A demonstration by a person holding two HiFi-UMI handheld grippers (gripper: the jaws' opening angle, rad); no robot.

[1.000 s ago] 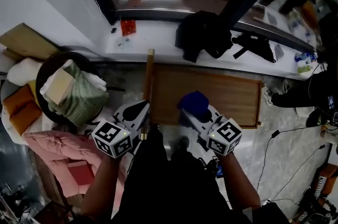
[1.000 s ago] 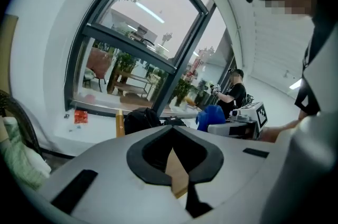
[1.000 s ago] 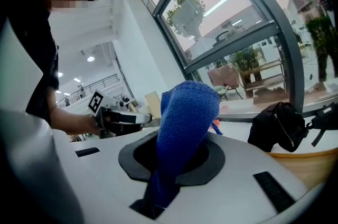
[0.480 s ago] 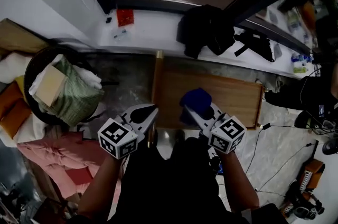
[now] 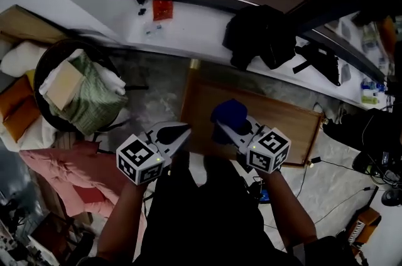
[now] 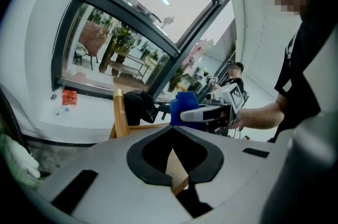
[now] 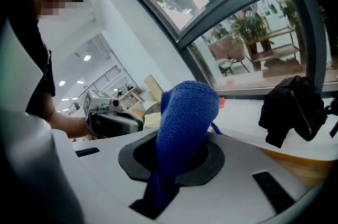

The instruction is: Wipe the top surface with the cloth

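Right gripper (image 5: pixel 222 128): jaws clamped on a blue cloth (image 5: pixel 229 113), which bunches up past the tips and stands well above them in the right gripper view. From the head view the cloth sits over the near left part of a wooden top (image 5: pixel 279 117); whether it touches the wood cannot be told. Left gripper (image 5: pixel 183 130): jaws together, nothing between them. It is held just beside the top's near left corner, and a strip of the wooden edge shows through the opening behind its tips in the left gripper view. The two grippers are near each other, side by side, both pointing away from the person. Beyond the top runs a white ledge (image 5: pixel 188 32) under a window, with a black bag (image 5: pixel 257 39) lying on it and a small red packet (image 5: pixel 162 9) farther left. On the floor to the left stands a round basket (image 5: pixel 44 70) filled with folded fabrics, and a pink quilt (image 5: pixel 56 164) lies next to it.
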